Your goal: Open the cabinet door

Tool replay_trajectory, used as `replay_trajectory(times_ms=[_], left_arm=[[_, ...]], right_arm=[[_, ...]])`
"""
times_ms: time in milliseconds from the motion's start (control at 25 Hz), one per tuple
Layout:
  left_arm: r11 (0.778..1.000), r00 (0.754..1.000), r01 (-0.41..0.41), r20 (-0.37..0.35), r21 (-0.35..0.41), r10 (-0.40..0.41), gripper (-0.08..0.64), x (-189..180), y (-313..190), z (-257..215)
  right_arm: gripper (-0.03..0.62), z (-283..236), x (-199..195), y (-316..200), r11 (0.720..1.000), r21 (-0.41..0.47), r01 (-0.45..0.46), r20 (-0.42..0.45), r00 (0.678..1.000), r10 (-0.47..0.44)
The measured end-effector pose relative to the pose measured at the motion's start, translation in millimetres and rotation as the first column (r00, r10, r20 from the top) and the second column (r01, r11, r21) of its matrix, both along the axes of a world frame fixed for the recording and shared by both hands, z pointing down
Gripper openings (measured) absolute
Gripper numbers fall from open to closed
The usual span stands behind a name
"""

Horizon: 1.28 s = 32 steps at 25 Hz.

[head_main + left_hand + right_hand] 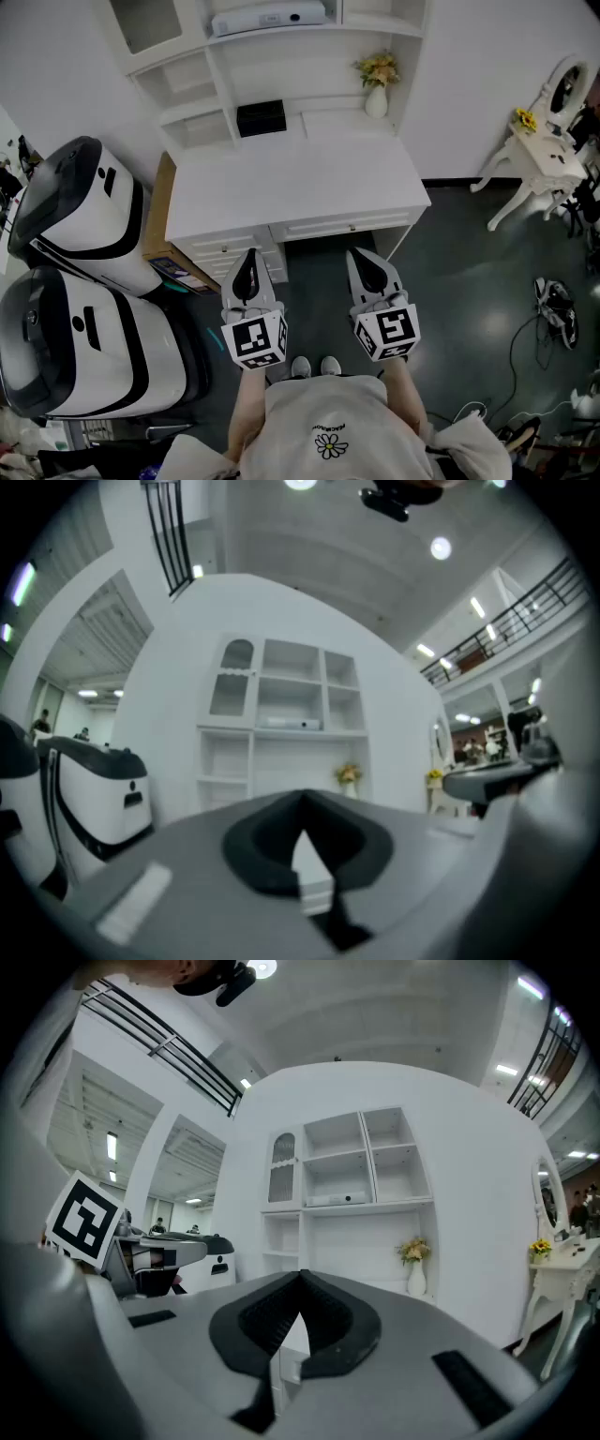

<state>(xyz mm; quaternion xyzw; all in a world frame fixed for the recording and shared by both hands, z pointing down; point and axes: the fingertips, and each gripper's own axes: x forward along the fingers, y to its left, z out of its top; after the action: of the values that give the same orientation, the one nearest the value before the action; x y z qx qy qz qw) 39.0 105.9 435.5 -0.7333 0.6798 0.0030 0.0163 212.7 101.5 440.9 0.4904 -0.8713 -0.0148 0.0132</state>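
Note:
The white desk [300,183] with its shelf unit stands ahead of me. The cabinet door [150,21] is an arched glazed panel at the unit's upper left, closed; it also shows in the left gripper view as the cabinet door [232,679] and in the right gripper view as the cabinet door [283,1168]. My left gripper [247,255] and right gripper [364,255] hover side by side before the desk's front edge, well short of the door. Both point level. Left gripper [302,799] and right gripper [300,1277] are shut with nothing between the tips.
A vase of flowers [377,86], a black box [262,118] and a white device [269,17] sit on the shelves. Drawers [225,248] are under the desktop. Two big white machines [84,216] stand at left, a brown box [159,211] beside the desk, a small white table [539,159] at right.

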Motion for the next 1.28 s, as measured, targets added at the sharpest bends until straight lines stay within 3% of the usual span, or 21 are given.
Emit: replay_trajectory(times_ms=[680, 880, 1280], left_arm=[[0.997, 0.997, 0.072, -0.029, 0.023, -0.071, 0.006, 12.3, 24.2, -0.4], [0.995, 0.993, 0.1, -0.061, 0.021, -0.099, 0.006, 5.0, 19.9, 3.1], [0.994, 0.999, 0.02, -0.052, 0.11, -0.015, 0.006, 15.2, -32.8, -9.3]], right_arm=[[0.0, 9.0, 13.5, 17.8, 0.995, -0.01, 0.095, 0.063, 0.994, -0.094], [0.0, 12.5, 5.9, 21.9, 0.99, -0.005, 0.141, 0.028, 0.99, -0.141], [0.0, 5.3, 3.6, -32.3, 0.991, 0.029, 0.131, 0.086, 0.987, -0.133]])
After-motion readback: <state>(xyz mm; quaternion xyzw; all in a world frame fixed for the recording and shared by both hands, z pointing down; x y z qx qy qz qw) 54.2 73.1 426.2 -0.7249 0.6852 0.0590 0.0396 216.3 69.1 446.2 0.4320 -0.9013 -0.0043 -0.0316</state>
